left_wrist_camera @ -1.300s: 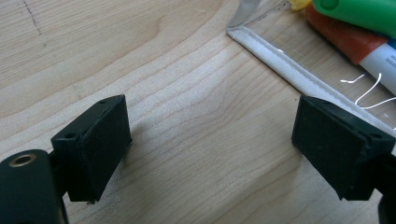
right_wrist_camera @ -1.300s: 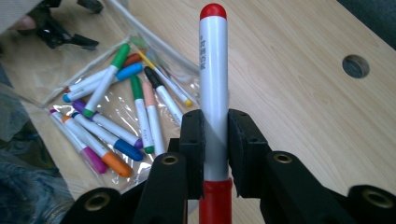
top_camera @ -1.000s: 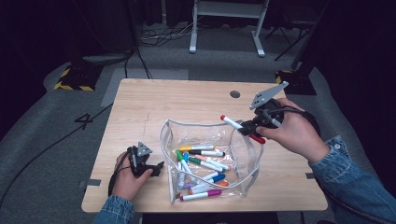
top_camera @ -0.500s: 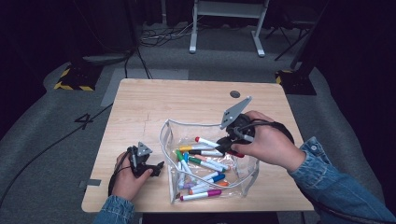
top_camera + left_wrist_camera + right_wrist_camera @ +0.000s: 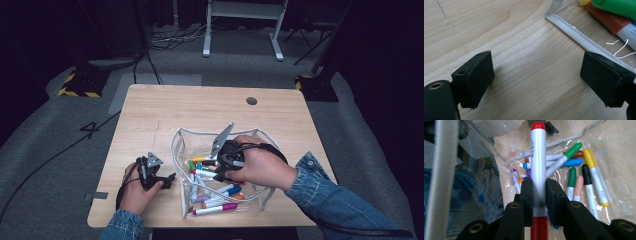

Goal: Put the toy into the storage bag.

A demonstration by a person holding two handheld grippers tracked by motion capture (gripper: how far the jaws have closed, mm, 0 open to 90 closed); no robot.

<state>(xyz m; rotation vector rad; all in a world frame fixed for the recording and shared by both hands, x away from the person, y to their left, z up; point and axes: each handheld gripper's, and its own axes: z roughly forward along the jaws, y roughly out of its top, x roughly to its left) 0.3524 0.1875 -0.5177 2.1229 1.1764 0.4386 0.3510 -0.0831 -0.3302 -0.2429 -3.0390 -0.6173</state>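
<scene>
Resting on the wooden table [image 5: 150,115] at the near left edge: left gripper [image 5: 159,179], held in the person's left hand [image 5: 135,192]. Jaws stand wide apart with nothing between them; in the left gripper view its fingertips [image 5: 475,77] sit on or just above bare wood, and the right-hand one lies just beside the white-trimmed edge of the clear pouch [image 5: 571,30].

Centre: clear pouch [image 5: 182,150], open-topped, on the table near its front edge. Contents: loose markers [image 5: 212,207] of many colours, lying flat and crossed over one another; in the right gripper view, green, blue, yellow, black and pink caps are told apart among the markers [image 5: 574,170].

Right of centre: right gripper [image 5: 220,167], in the person's right hand [image 5: 260,165], lowered into the pouch mouth. Jaws clamped on a red-capped marker [image 5: 538,157], white barrel, pressed from both sides at mid-length; pads [image 5: 527,195] touch the barrel. Marker points away along the jaws, above the loose ones, inside the pouch.
</scene>
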